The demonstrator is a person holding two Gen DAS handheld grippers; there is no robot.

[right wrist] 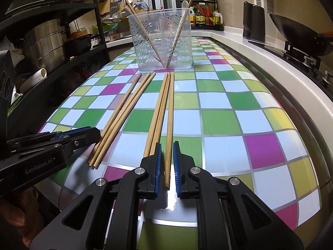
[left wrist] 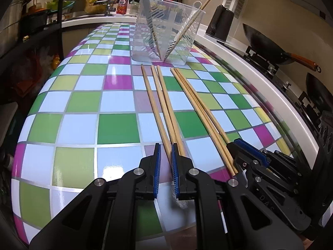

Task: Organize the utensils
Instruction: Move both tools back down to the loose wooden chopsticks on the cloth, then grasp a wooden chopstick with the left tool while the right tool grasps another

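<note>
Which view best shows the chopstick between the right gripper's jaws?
The right wrist view: the chopstick runs full length into the open right gripper. The left wrist view shows it only among the right-hand group, its near end hidden by that gripper.

Indoor lighting is even and moderately bright. Overhead glare streaks the glossy tabletop (right wrist: 218, 112). Fisheye distortion bends edges; corners are dark.

2 low wrist views, shared chopsticks (left wrist: 164, 108)

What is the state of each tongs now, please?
Left tongs: open, one chopstick between the pads, not gripped.
Right tongs: open, one chopstick between the pads, not gripped.
</note>
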